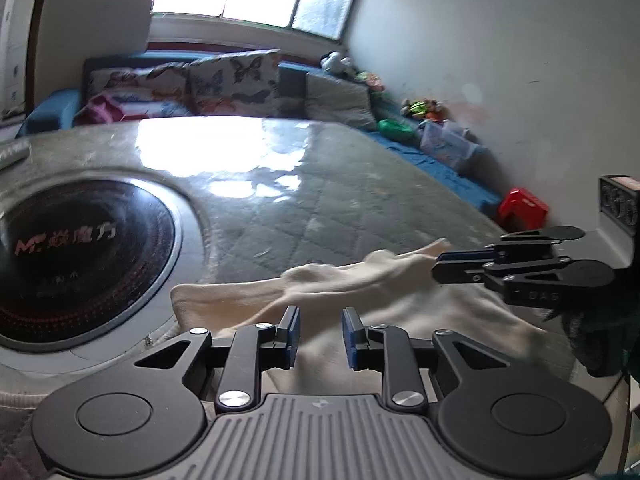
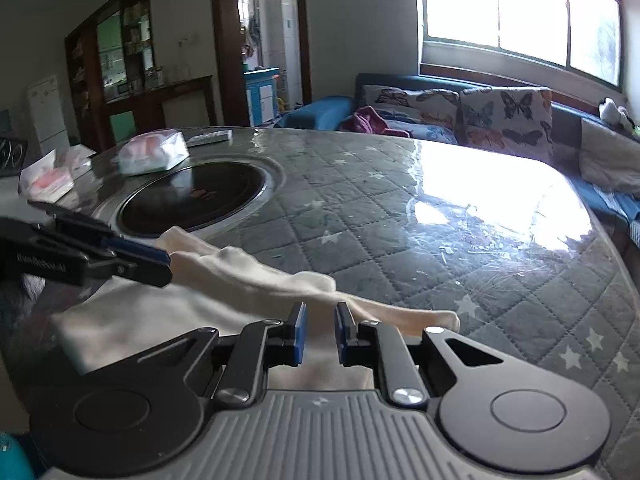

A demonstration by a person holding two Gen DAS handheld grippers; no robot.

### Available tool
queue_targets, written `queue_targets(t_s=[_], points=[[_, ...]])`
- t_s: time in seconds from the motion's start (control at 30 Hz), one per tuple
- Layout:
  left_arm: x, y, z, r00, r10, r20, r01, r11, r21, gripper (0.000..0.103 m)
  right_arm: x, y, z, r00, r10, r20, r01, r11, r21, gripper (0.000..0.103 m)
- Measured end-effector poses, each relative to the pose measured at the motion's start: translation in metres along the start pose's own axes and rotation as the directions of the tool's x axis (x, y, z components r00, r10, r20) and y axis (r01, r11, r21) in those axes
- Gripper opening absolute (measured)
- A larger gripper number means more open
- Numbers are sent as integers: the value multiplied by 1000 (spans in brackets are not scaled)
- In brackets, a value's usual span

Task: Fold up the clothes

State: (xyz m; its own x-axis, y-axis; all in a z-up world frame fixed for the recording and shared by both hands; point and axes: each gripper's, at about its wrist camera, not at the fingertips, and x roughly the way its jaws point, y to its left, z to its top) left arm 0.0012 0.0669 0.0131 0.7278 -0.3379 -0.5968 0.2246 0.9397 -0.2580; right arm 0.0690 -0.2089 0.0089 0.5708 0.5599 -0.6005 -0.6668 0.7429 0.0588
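A cream garment (image 1: 360, 292) lies crumpled on the near edge of the quilted, glass-topped table (image 1: 320, 184); it also shows in the right wrist view (image 2: 240, 284). My left gripper (image 1: 319, 334) is open just above the cloth's near part, with nothing between its blue pads. My right gripper (image 2: 320, 330) is open too, over the cloth's right part. From the left wrist view the right gripper (image 1: 440, 266) comes in from the right, low over the cloth. From the right wrist view the left gripper (image 2: 168, 266) comes in from the left, at the cloth's far fold.
A round black induction hob (image 1: 72, 248) is set into the table left of the cloth. Tissue packs (image 2: 154, 152) lie at the table's far left. A sofa with butterfly cushions (image 2: 480, 112) stands behind. A red stool (image 1: 522, 208) and toys lie by the right wall.
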Motion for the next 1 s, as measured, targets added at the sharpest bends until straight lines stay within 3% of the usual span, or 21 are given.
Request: queue_targets(t_s=[0.17,0.43,0.67,0.9,1.0], points=[[11,5,0,999,32,-13,-31,999,12,23,21,-11,-4,999,-27,-41,29,999,37,13],[8,-1,8,1000,7,25,-8,999,34,23,10,-2,10,1000,-8,2,8,1000,22,13],[19,3,13,1000,27,6,-27,1000,16,23,26,4,10,999,-18,-36,18,1000,5,14],[-5,10,8,997,65,41,-64,998,-18,26,-1,28,14,1000,22,-17,-24,997,-75,19],[-16,18,5,994,102,40,-100,994,-45,29,-8,47,11,997,67,-34,-70,990,-124,28]])
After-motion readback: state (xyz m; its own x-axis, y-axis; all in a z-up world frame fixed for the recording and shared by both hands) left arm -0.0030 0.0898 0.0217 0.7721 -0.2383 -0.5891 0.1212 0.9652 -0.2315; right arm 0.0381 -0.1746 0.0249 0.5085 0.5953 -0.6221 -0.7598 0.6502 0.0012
